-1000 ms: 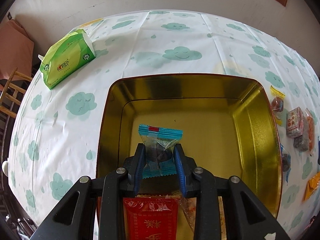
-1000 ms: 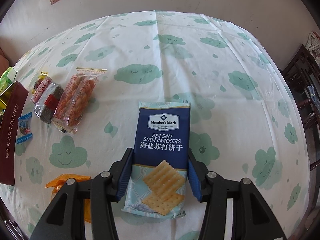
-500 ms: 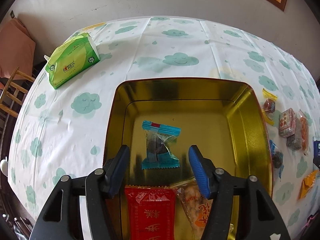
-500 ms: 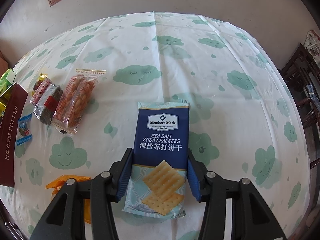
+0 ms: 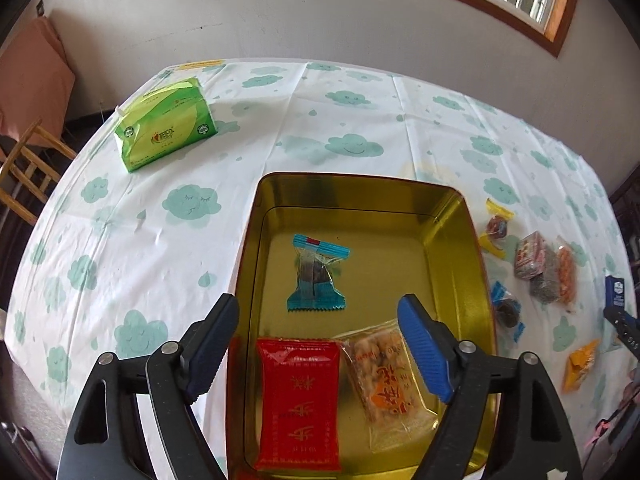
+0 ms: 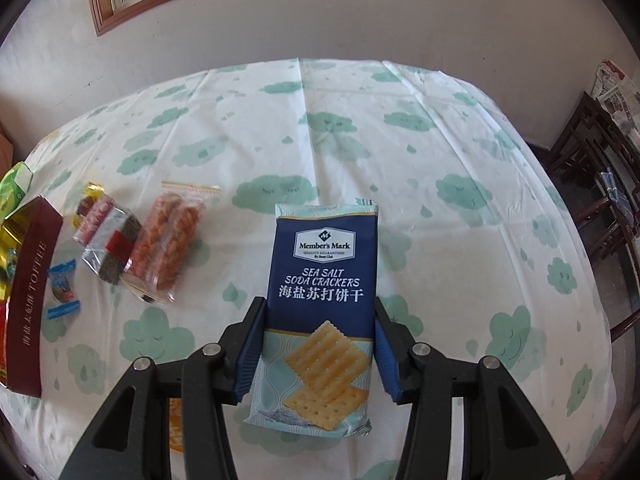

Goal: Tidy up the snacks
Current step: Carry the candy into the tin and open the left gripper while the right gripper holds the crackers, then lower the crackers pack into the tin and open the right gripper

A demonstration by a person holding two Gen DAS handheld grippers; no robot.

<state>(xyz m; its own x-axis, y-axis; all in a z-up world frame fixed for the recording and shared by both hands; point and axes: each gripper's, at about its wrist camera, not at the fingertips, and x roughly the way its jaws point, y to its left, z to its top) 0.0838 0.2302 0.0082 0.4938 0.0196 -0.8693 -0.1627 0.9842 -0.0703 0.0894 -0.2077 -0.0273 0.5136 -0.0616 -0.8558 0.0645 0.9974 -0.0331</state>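
Observation:
In the left wrist view a gold tin (image 5: 460, 240) holds a blue-wrapped candy (image 5: 316, 276), a red packet (image 5: 298, 400) and a clear peanut-snack packet (image 5: 386, 376). My left gripper (image 5: 320, 344) is open and empty above the tin's near end, behind the blue candy. In the right wrist view my right gripper (image 6: 318, 354) is shut on a blue Member's Mark soda cracker packet (image 6: 322, 280), held above the tablecloth. Loose snacks lie at the left: an orange snack bag (image 6: 168, 244), a dark bar (image 6: 112, 254) and a blue candy (image 6: 62, 290).
The tin's maroon side (image 6: 28, 312) shows at the left edge of the right wrist view. A green tissue pack (image 5: 166, 134) sits at the table's far left. Small snacks (image 5: 536, 264) and an orange packet (image 5: 580, 364) lie right of the tin. Chairs stand at both table sides.
My left gripper opened and let go of the blue-wrapped candy, which now lies in the tin, and it drew back and up. My right gripper kept hold of the cracker packet and lifted slightly.

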